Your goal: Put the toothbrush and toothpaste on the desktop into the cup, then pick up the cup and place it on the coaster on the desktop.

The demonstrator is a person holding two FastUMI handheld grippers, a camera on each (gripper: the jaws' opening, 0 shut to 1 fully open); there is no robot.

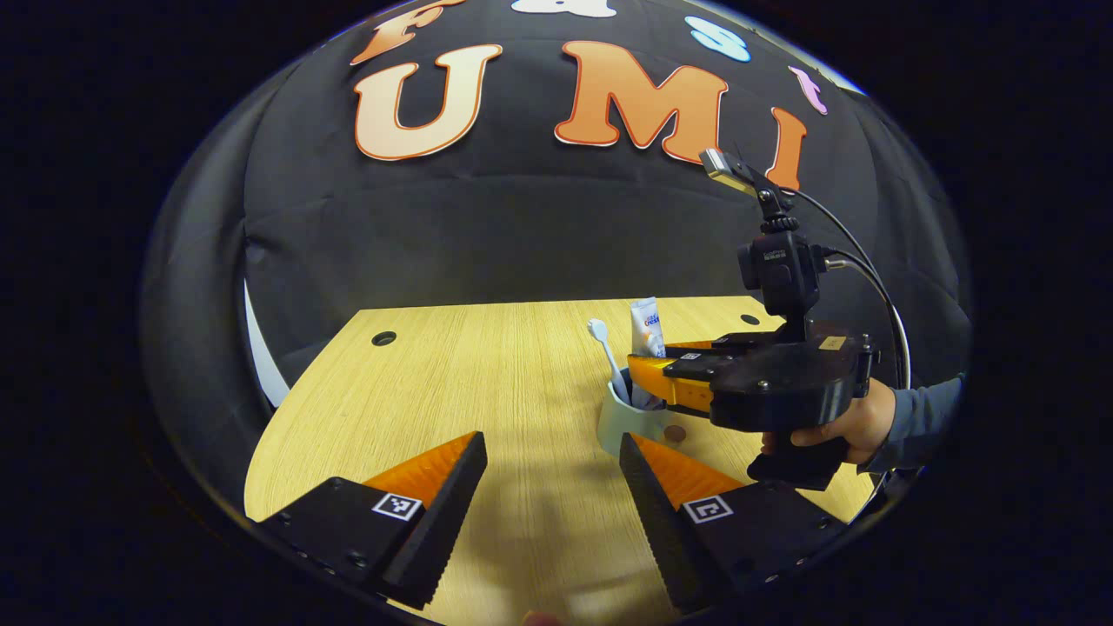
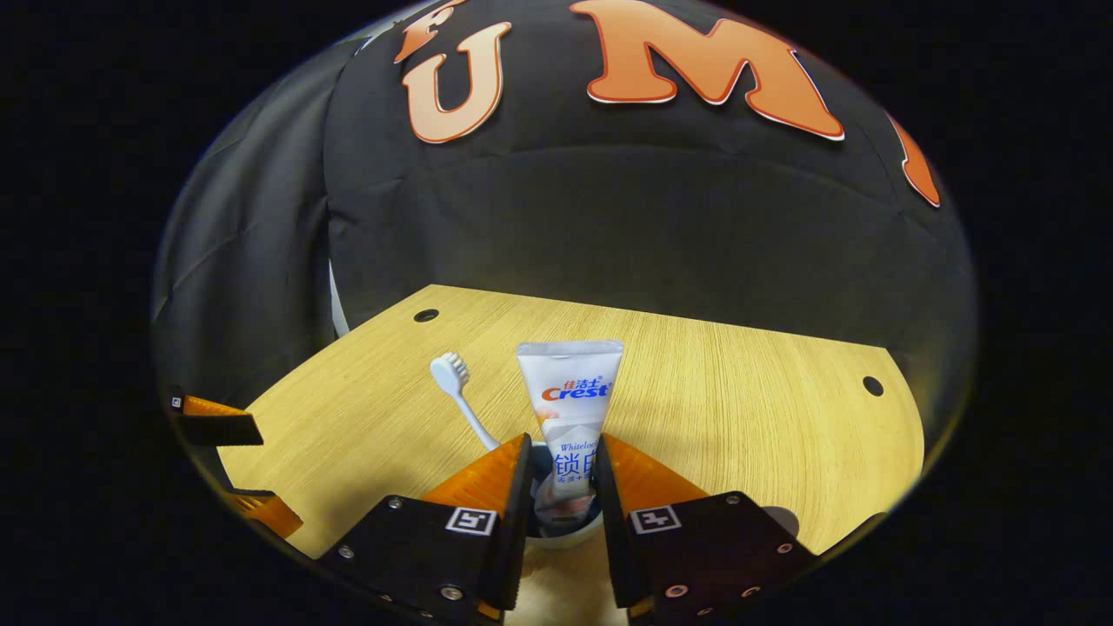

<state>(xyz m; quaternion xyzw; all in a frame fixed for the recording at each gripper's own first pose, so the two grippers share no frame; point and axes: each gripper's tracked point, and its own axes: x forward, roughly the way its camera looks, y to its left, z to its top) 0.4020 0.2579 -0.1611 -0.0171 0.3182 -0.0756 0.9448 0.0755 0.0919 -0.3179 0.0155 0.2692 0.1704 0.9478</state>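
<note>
Toothpaste (image 2: pixel 569 409) upright in the cup (image 1: pixel 619 422), long axis near vertical, toothbrush (image 2: pixel 461 402) leaning beside it, head up. Right gripper (image 2: pixel 561 474) closed around the tube low down, jaws either side of it and apparently pressing, directly above the cup mouth. Left gripper (image 1: pixel 552 487) farther back over the counter (image 1: pixel 487 382), jaws wide open and empty, cup ahead and slightly right. Coaster seemingly the brown patch (image 1: pixel 675 432) just beside the cup, though uncertain. Right hand (image 1: pixel 848 426) nearer for the lift.

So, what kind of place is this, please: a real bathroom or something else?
Probably a recording booth, not a bathroom: a black cloth wall hangs behind a bare wooden desktop with cable holes, and a person's hand holds a camera-fitted gripper at the cup.
</note>
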